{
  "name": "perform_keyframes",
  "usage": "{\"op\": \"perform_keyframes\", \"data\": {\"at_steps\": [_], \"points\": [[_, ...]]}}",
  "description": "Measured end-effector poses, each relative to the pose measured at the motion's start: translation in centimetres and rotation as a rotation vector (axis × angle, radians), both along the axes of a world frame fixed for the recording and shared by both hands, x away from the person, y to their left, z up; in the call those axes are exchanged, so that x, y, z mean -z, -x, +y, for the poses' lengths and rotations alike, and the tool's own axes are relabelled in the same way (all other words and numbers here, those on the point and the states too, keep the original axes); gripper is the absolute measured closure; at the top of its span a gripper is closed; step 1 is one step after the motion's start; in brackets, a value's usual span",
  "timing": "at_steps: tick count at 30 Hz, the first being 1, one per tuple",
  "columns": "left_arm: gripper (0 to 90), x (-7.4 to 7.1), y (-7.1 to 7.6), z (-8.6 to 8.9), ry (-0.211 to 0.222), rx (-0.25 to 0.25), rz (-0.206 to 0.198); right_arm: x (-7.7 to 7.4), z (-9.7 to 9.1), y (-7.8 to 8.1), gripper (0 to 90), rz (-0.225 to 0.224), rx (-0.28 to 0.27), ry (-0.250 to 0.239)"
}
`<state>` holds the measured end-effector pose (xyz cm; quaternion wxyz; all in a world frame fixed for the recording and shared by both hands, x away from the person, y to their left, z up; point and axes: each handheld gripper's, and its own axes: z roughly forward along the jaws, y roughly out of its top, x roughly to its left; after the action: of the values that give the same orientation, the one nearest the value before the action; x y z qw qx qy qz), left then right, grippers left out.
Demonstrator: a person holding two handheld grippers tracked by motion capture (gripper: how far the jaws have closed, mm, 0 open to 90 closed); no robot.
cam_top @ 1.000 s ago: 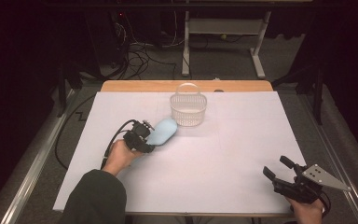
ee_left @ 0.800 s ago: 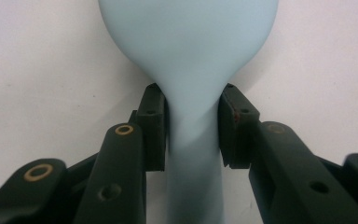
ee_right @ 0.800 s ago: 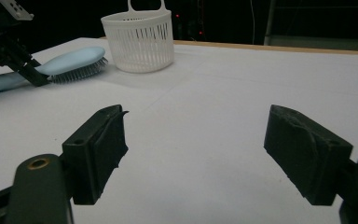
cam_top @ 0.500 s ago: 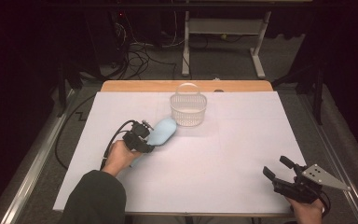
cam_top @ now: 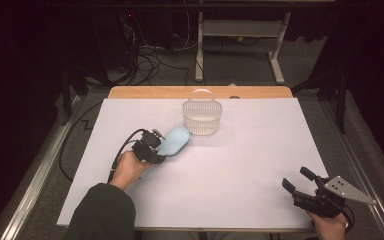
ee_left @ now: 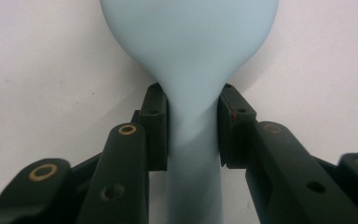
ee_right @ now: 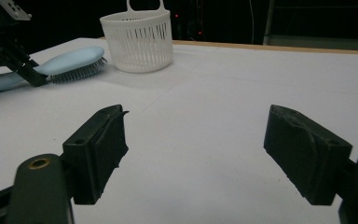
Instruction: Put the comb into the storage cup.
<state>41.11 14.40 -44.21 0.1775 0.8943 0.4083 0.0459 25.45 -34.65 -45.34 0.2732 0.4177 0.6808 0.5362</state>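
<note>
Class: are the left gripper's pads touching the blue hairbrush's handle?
Touching. The left gripper view shows both pads of the left gripper pressed against the hairbrush handle, no gap.

hairbrush (ee_left: 191, 56): head cut off top | handle end cut off bottom

The basket (cam_top: 202, 117) stands toward the table's (cam_top: 260, 165) far edge. The hairbrush (cam_top: 173, 141) lies just left of and nearer than the basket, bristles down.
</note>
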Motion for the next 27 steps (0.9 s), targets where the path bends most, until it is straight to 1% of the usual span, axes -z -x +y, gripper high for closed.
{"op": "perform_keyframes", "data": {"at_steps": [3,9,15,18,22,27], "points": [[66.9,0.0,0.0,0.0,-0.006,0.004,-0.006,0.0,0.0,0.0,21.2,-0.001,0.000,-0.001],[66.9,0.0,0.2,0.0,0.000,-0.003,-0.006,0.0,0.0,0.0,21.5,-0.001,0.001,-0.003],[67.1,0.0,0.3,0.1,0.005,-0.003,-0.015,0.0,0.0,0.0,21.6,-0.002,-0.002,-0.003],[67.2,0.1,0.5,0.1,0.008,-0.006,-0.020,0.0,-0.1,0.0,21.7,-0.002,-0.001,-0.004],[67.3,0.0,0.8,0.1,-0.001,0.002,-0.027,0.0,-0.1,0.0,21.6,-0.003,-0.002,-0.005],[67.4,0.1,1.2,0.2,0.008,0.002,-0.038,0.0,0.0,0.0,21.6,-0.004,-0.004,-0.003]]}}
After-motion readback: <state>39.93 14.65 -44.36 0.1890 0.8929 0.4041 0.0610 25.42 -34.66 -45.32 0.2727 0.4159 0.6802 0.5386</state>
